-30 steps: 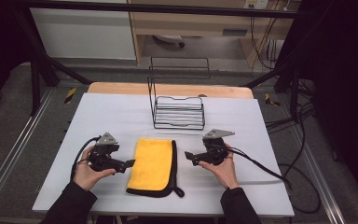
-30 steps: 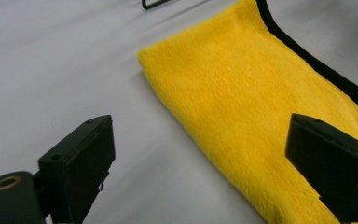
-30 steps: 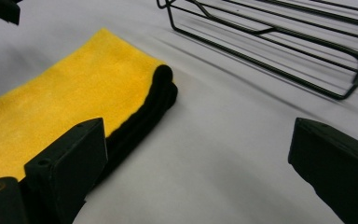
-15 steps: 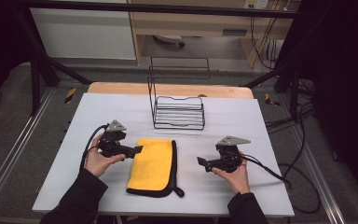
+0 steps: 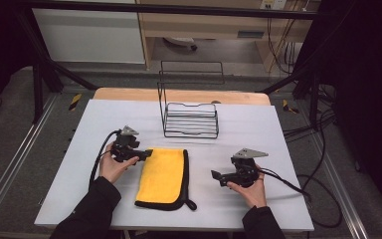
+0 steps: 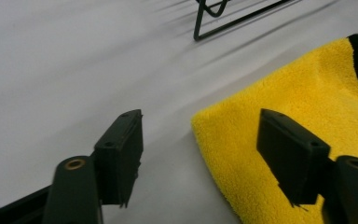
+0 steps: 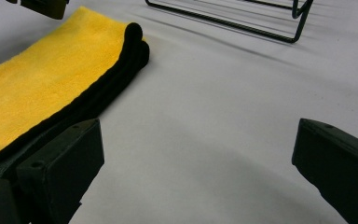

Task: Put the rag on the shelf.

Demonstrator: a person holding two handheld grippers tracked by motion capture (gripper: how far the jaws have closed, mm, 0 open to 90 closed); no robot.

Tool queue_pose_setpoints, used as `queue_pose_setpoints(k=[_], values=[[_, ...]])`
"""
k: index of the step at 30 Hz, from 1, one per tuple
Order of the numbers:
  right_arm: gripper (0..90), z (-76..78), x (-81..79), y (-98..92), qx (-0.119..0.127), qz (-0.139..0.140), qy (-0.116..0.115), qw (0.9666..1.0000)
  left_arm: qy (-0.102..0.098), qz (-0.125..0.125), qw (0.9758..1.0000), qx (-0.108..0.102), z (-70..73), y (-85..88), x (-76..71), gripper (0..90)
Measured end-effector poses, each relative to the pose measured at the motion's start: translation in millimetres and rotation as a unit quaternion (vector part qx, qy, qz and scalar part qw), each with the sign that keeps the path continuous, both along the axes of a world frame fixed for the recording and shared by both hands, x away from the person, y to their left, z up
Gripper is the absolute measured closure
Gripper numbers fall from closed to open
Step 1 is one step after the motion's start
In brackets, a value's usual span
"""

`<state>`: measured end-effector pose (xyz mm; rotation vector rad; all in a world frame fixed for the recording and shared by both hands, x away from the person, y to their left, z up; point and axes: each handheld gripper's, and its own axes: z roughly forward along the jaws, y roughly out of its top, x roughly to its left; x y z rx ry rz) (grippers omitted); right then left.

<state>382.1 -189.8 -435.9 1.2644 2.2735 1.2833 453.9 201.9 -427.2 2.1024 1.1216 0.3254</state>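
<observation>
A folded yellow cloth (image 5: 163, 177) with black edging lies flat on the white table (image 5: 268, 129). My left gripper (image 5: 148, 154) is at the cloth's far left corner. In the left gripper view its jaws (image 6: 200, 126) have just been closing and stand partly apart, straddling that corner of the cloth (image 6: 307, 88) without pressing on it. My right gripper (image 5: 215, 175) is to the right of the cloth, low over bare table. In the right gripper view its jaws (image 7: 196, 144) stand wide open with nothing between them, and the cloth (image 7: 51, 65) lies ahead to the left.
A black wire rack (image 5: 189, 119) stands on the table beyond the cloth, its base also seen in both gripper views (image 6: 233, 14) (image 7: 242, 23). Cables trail from both grippers. A wooden strip (image 5: 129, 93) borders the table's far edge.
The left gripper moved away from the person and to the right, up to the cloth's far left corner, and its jaws narrowed. The right gripper drew back to the right, away from the cloth.
</observation>
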Motion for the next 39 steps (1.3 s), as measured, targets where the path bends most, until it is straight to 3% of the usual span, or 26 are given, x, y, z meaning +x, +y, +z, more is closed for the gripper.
queue_pose_setpoints(k=[8, 22, 28, 34, 39], values=[[3.0, -1.1, 0.1, 0.9, -0.001, 0.003, 0.003, 1.0, 0.022, -0.003, 0.9998, -0.001, -12.2, -5.2, 4.0, 55.4], [2.9, -0.8, 0.5, 1.2, 0.003, 0.002, 0.005, 1.0, 0.043, -0.013, 0.9987, -0.026, -17.1, -7.9, 3.3, 75.6], [2.8, -0.8, 1.7, 1.9, 0.006, -0.001, 0.007, 1.0, 0.04, -0.014, 0.9987, -0.03, -18.6, -7.8, 2.8, 78.7], [2.8, 2.0, 3.5, 2.0, 0.021, -0.011, 0.004, 0.9997, 0.026, -0.014, 0.9994, -0.02, -19.2, -10.3, 0.1, 79.6], [2.7, 9.0, 8.4, 10.0, 0.012, -0.015, -0.006, 0.9998, 0.018, -0.018, 0.9996, -0.013, -19.5, -11.3, -0.9, 79.7]])
